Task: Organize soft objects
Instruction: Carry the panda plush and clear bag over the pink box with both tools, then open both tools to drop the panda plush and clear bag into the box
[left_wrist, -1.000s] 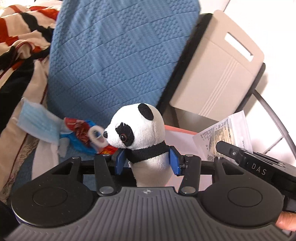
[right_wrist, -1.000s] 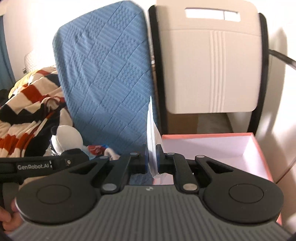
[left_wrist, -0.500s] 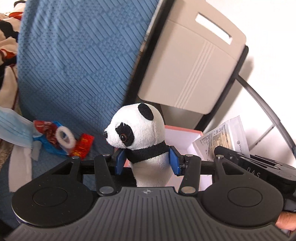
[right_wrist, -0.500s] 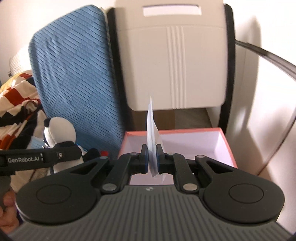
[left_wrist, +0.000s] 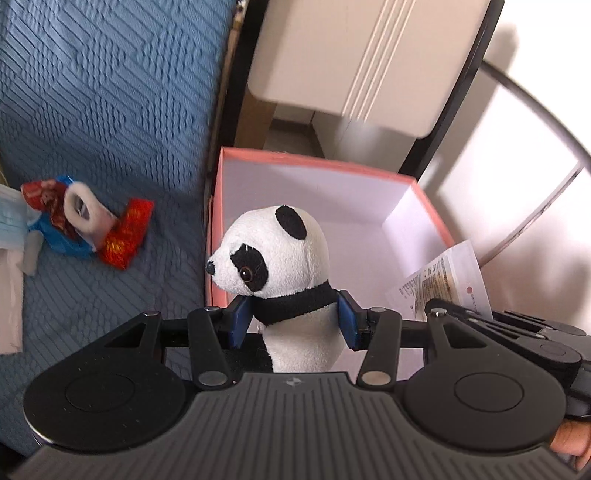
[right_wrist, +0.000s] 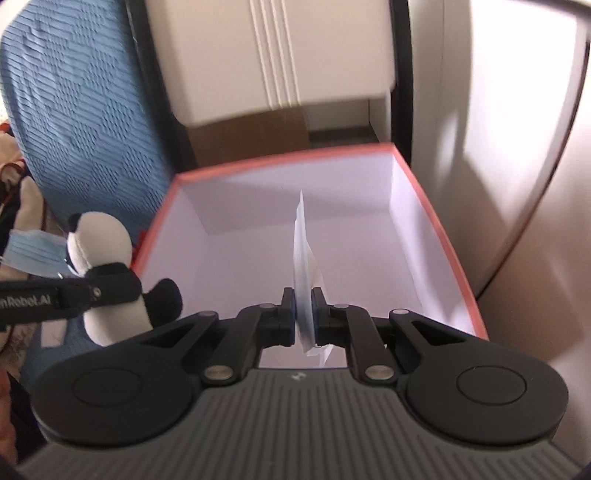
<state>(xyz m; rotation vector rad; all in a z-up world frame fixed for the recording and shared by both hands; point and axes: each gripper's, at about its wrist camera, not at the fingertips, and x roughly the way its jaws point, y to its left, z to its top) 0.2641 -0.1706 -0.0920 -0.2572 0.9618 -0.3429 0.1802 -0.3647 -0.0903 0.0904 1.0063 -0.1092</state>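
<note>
hanging upright over the near left corner of the pink-rimmed box (left_wrist: 430, 186), the toy panda (left_wrist: 275, 254) is pinched at the neck between the blue pads of the left gripper (left_wrist: 291, 321), head up, nose toward the blue bedspread (left_wrist: 110, 92), body below the jaws. the open box lies ahead of it and to the right, so the drop looks to turn on clearing that left wall first. the right gripper (right_wrist: 303, 314) is the better placed of the two, i judge: its jaws are pressed together on a thin white packet (right_wrist: 304, 254) held edge-on, long axis pointing forward, already above the bare white floor of the box. outward, on the bedspread to the left, lie a red and blue wrapper (left_wrist: 92, 229) and a pale blue face mask (left_wrist: 13, 218). behind the box stands a beige chair back (right_wrist: 266, 48).
</note>
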